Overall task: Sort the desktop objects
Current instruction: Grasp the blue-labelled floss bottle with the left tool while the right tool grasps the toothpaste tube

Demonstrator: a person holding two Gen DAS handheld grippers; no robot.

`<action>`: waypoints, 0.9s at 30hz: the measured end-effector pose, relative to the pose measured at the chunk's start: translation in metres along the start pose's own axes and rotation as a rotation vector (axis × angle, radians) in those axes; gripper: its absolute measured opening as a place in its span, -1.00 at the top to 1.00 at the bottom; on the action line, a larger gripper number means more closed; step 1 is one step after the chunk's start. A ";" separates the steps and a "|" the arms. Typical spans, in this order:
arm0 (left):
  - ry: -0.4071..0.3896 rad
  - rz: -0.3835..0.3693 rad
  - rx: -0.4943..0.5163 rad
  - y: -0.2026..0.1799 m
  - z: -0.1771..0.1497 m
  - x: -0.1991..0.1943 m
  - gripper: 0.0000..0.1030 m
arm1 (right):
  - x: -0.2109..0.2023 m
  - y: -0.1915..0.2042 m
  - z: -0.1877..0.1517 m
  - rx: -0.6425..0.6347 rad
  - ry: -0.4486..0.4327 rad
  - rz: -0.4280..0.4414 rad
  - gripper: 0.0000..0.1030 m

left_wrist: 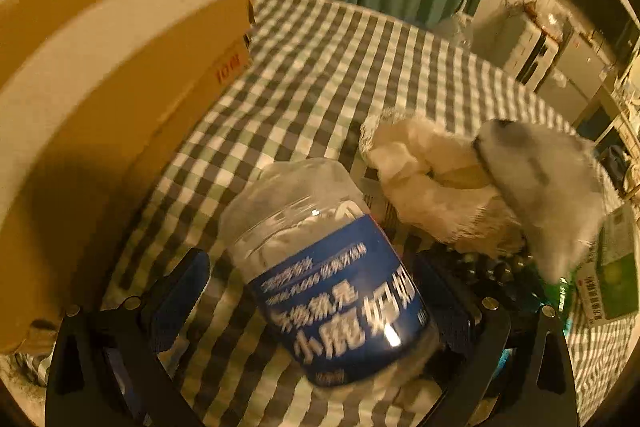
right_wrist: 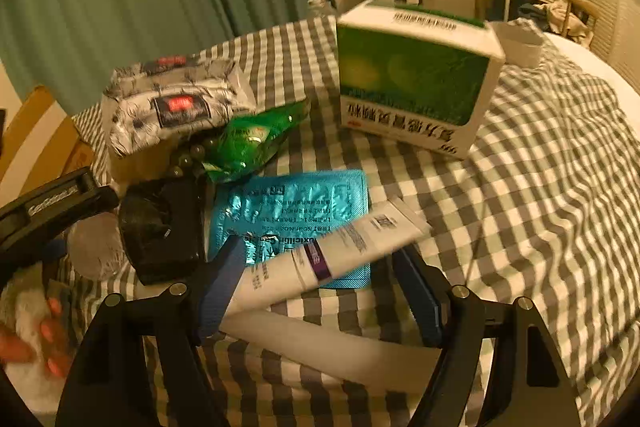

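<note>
**Both tools pitched down over the checked worktop**

My left tool (left_wrist: 320, 291) angles steeply down, jaws spread around a clear plastic jar (left_wrist: 328, 267) with a glossy blue label, not pinching it. My right tool (right_wrist: 320, 287) stands open astride a white cream tube (right_wrist: 320, 259) lying on a teal foil blister pack (right_wrist: 292, 203); beyond stands a green-and-white carton (right_wrist: 416, 79).
</note>
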State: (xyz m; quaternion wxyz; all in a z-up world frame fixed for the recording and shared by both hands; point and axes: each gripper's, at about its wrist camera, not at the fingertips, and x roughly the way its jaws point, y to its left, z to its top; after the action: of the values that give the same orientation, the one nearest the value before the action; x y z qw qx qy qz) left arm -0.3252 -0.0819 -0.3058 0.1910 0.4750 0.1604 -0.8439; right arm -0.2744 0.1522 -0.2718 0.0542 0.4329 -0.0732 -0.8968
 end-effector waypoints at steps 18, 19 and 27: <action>0.045 -0.019 0.156 0.012 -0.023 -0.029 -0.28 | -0.039 -0.014 -0.006 0.011 -0.034 0.100 0.39; 0.042 -0.025 0.162 0.013 -0.025 -0.035 -0.25 | -0.041 -0.014 -0.007 0.008 -0.035 0.102 0.41; -0.038 -0.100 0.234 0.010 -0.028 -0.089 -0.22 | -0.069 -0.013 -0.014 -0.031 -0.060 0.144 0.62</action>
State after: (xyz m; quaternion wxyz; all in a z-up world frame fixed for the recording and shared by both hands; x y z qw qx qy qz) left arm -0.2571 -0.0631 -0.2441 0.0950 0.4695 0.0807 -0.8741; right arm -0.2209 0.1747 -0.2292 0.1232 0.3984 -0.0919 -0.9043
